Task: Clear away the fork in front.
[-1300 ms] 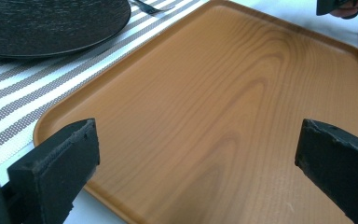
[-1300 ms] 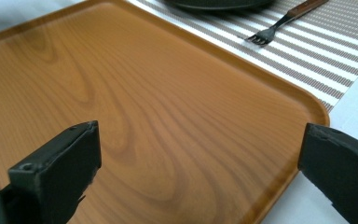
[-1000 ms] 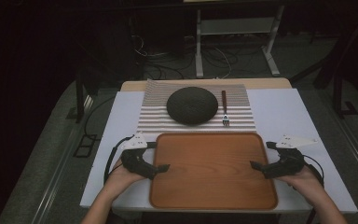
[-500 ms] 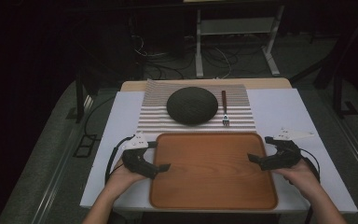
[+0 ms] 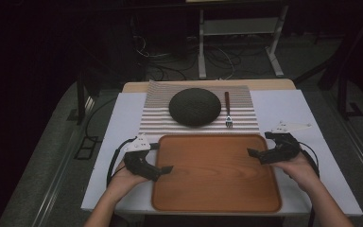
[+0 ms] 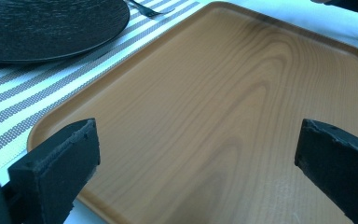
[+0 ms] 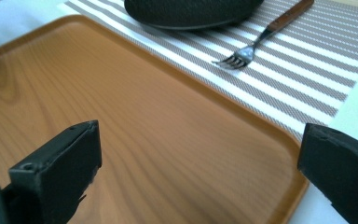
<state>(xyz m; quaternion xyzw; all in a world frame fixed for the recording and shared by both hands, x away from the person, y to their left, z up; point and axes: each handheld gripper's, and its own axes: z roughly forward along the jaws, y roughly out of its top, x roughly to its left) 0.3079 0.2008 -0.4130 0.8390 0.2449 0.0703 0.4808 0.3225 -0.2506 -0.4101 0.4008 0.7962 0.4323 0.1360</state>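
At table centre, the wooden tray (image 5: 216,172) lies flat and empty. Left gripper (image 5: 157,171) and right gripper (image 5: 256,154) flank it, jaws apart; grasping and lifting not yet done.

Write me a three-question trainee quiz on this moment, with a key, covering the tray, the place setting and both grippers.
1. True or false: the wooden tray carries the dark plate.
2. Multiple choice: the fork lies A) on the tray, B) on the striped placemat beside the plate, C) in the right gripper.
3. In a word, how do the jaws of the left gripper and the right gripper stand?

Key
1. False: the tray is bare, and the plate rests on the placemat beyond it.
2. B, on the side of the person's right hand.
3. Open: each gripper view shows its jaws wide apart over the tray, one at each short side, gripping nothing.
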